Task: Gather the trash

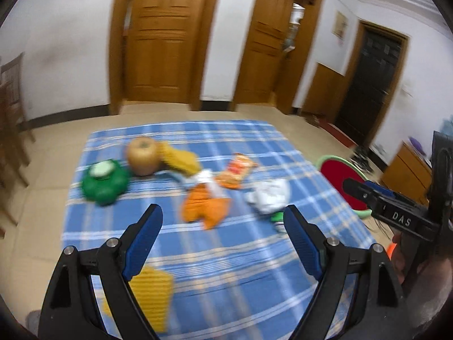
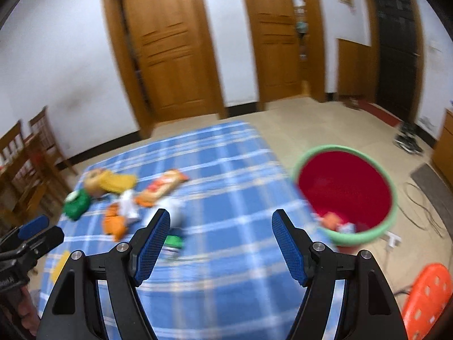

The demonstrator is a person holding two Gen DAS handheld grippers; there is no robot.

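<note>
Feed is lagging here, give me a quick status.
Left claw and right claw open, empty. Crumpled orange wrapper on blue plaid tablecloth. Red bin with green rim beside table, path unobstructed.

Left gripper (image 1: 223,212) spread wide, empty; right gripper (image 2: 220,217) likewise.

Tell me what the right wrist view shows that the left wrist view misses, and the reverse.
Only the right wrist view looks into the red bin, with scraps at its bottom, and shows the orange plastic stool and wooden chairs.

Only the left wrist view shows the whole yellow ridged piece near the cloth's front edge and the wooden cabinet.

Both show the blue checked cloth, green lidded container, brown fruit, orange wrappers, white crumpled wrapper, and both open, empty: the left gripper and right gripper.
</note>
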